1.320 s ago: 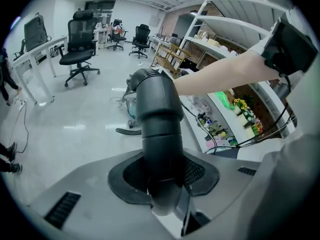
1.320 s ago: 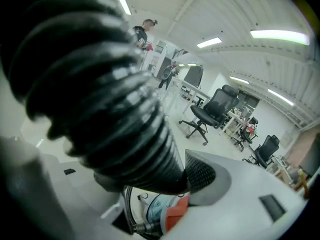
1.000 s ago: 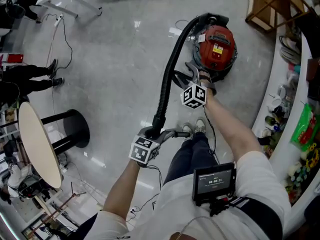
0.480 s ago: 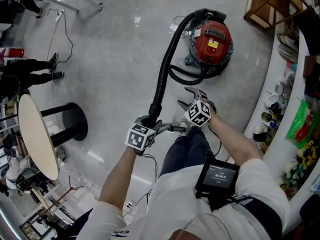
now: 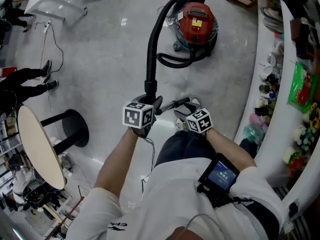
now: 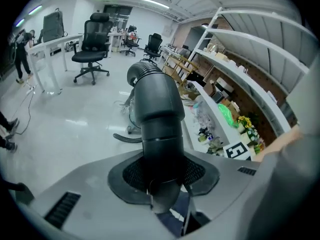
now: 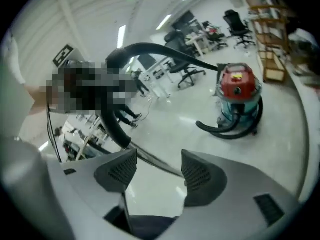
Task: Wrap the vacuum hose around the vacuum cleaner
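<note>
Glossy grey floor fills the room, and a red vacuum cleaner (image 5: pixel 197 24) stands on it well ahead of the person. Its black hose (image 5: pixel 150 54) arches over the top of the vacuum cleaner and runs back toward the person, while a loop of it curves along the floor at the base. The left gripper (image 6: pixel 162 170) is clamped on the hose's smooth, stiff end. Just beside it, the right gripper (image 7: pixel 159 173) has its jaws apart with nothing between them.

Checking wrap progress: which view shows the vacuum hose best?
Head view: the hose runs whole from the vacuum cleaner to the left tool. Left gripper view shows only its clamped end; right gripper view, an arc and the base loop.
</note>
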Demonstrator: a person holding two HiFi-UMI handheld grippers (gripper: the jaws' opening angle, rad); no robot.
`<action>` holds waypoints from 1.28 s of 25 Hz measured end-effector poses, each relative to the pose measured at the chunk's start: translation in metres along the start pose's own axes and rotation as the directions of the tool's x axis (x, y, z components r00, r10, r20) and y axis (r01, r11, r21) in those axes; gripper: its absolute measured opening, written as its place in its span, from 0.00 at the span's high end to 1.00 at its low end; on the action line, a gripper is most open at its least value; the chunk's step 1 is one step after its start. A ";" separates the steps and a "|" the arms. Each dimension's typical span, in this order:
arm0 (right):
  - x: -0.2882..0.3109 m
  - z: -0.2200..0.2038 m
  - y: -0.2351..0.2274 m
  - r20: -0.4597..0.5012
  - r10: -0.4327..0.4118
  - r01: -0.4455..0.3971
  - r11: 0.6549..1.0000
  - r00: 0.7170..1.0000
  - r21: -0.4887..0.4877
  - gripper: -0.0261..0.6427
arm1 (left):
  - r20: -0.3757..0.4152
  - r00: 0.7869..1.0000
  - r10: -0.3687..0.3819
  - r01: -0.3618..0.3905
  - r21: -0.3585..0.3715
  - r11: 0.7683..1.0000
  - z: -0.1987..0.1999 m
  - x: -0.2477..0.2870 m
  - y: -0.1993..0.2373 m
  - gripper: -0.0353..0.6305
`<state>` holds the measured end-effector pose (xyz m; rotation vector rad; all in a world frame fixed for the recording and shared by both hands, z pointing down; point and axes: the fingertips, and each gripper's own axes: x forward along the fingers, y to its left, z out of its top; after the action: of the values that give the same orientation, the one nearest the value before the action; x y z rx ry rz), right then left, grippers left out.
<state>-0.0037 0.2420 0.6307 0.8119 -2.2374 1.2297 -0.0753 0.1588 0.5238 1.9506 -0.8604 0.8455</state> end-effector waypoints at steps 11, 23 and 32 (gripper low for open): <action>-0.042 -0.043 -0.009 0.019 -0.114 0.114 0.992 0.993 -0.050 0.54 | 0.050 0.993 -0.109 0.117 -0.198 0.973 0.022 0.047 -0.082 0.74; -0.125 -0.051 -0.084 0.147 -0.197 0.148 0.946 0.969 0.288 0.54 | 0.080 0.982 -0.169 0.185 -0.295 0.937 0.046 0.100 -0.151 0.74; -0.150 -0.036 -0.092 0.222 -0.191 0.095 0.921 0.956 0.379 0.54 | 0.082 0.979 -0.188 0.205 -0.321 0.925 0.071 0.123 -0.182 0.74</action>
<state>0.1711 0.2745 0.6078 1.3215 -2.1168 1.5696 0.1550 0.1437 0.5172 1.7327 -0.7643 0.5006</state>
